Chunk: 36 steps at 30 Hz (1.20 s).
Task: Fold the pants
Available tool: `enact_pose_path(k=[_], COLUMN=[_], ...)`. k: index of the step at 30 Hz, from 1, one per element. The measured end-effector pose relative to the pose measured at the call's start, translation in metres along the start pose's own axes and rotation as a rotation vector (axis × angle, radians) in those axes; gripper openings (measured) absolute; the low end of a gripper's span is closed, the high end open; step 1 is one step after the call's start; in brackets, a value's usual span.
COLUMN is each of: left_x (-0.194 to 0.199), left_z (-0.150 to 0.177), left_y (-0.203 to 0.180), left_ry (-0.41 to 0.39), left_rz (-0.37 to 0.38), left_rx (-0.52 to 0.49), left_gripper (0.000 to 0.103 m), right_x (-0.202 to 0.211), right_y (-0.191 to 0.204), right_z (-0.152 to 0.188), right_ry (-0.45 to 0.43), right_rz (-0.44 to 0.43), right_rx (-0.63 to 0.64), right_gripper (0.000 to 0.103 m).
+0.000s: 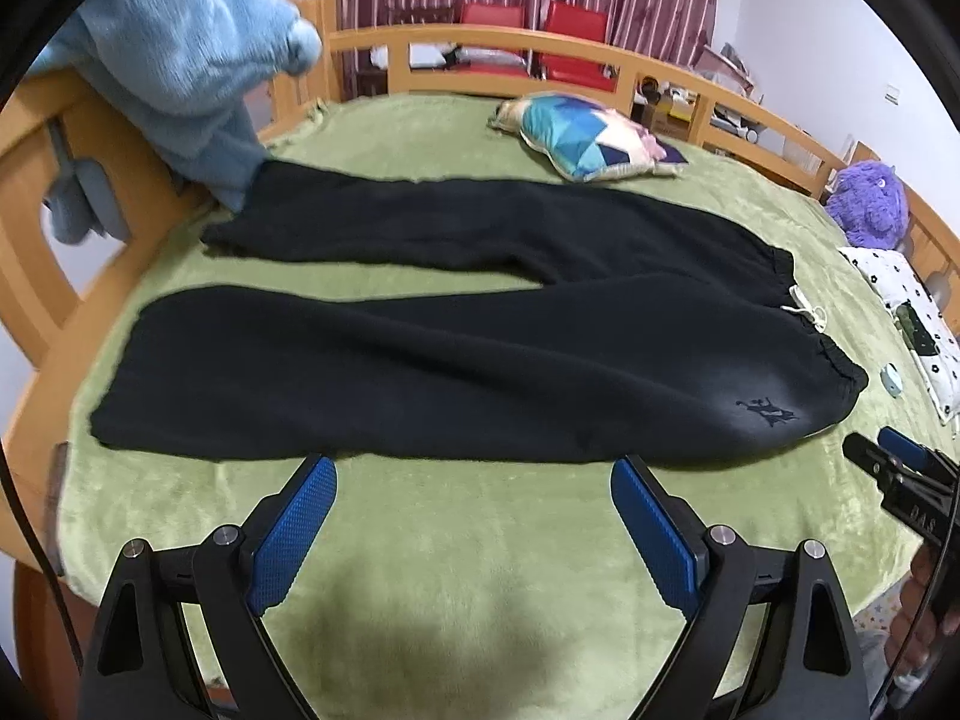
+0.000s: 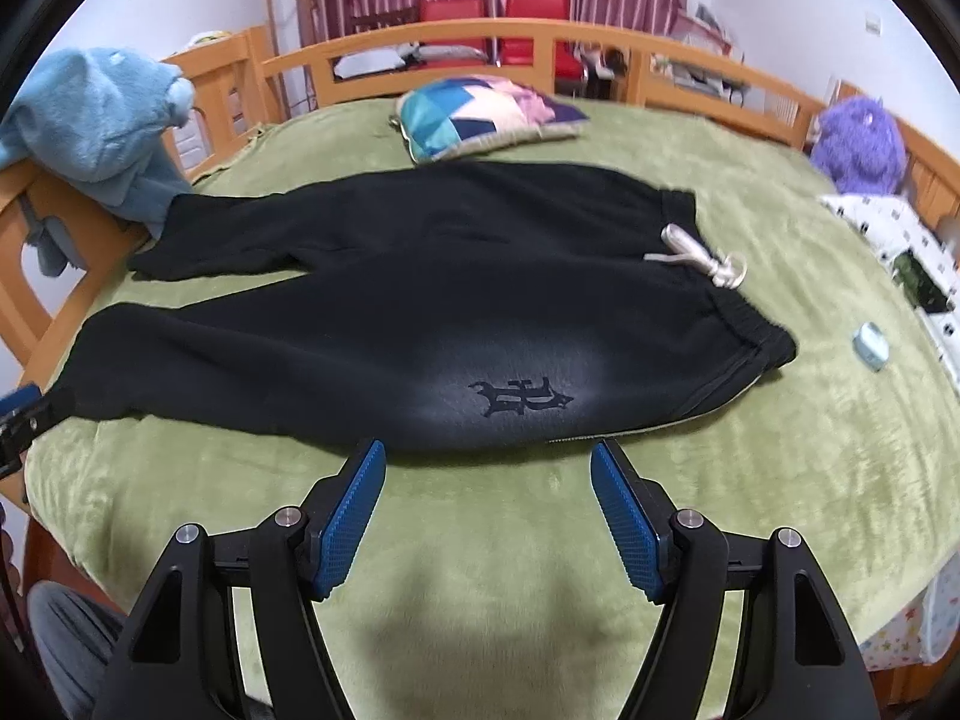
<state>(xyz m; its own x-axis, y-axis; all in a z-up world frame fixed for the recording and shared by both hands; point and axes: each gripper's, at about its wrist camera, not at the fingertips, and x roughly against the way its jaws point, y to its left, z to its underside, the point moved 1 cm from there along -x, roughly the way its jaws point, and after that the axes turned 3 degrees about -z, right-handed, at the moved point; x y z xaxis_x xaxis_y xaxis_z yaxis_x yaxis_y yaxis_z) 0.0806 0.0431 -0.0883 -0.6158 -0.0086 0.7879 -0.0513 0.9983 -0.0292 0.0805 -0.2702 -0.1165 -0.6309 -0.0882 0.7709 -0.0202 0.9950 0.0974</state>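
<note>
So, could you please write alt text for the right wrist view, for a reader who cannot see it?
Black fleece pants lie spread flat and unfolded on a green plush blanket, white drawstring to the right. The right gripper, blue-padded, hangs open just short of their near edge. Behind lie a patchwork cushion and a purple plush toy.

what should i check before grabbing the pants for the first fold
1. Pants laid flat, legs apart: ok.
2. Left gripper open, nothing between its fingers: ok.
3. Right gripper open, empty, at the near edge by the logo: ok.
4. Far leg end free: not ok, the blue plush lies against it.
5. Drawstring tucked in: not ok, it trails onto the blanket.
6. Pillow clear of the pants: cannot tell, it lies very near the far edge.
</note>
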Motion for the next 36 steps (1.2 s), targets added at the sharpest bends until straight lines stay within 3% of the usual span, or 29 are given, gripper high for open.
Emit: enact_pose_path(k=[5,12,20,31,36], left_x=[-0.04,-0.088,-0.127,-0.146,-0.147], left_z=[-0.002,0.001,0.007,0.023,0.024], left_y=[0.029,0.067,0.079,0.077,0.071], left_ry=[0.047,0.117,0.209,0.263,0.269], left_rz=[0.026,0.067,0.051,0.001,-0.026], left_rx=[0.074,0.2,0.278,0.292,0.27], left_gripper=[0.093,0.092,0.092,0.092,0.092], right_x=[-0.037,-0.101,-0.152,-0.156,-0.15], right_y=[-0.031,-0.074,-0.096,-0.093,-0.073], right_z=[-0.006,-0.012,-0.001,0.0,-0.001], right_ry=[0.018,0.131,0.22,0.184,0.185], right_rz=[-0.039,-0.056,-0.071,-0.085,-0.064], right_rx=[-0.106,-0.291,-0.397,-0.372,-0.283], right_gripper=[0.075,0.075,0.075,0.079,0.079])
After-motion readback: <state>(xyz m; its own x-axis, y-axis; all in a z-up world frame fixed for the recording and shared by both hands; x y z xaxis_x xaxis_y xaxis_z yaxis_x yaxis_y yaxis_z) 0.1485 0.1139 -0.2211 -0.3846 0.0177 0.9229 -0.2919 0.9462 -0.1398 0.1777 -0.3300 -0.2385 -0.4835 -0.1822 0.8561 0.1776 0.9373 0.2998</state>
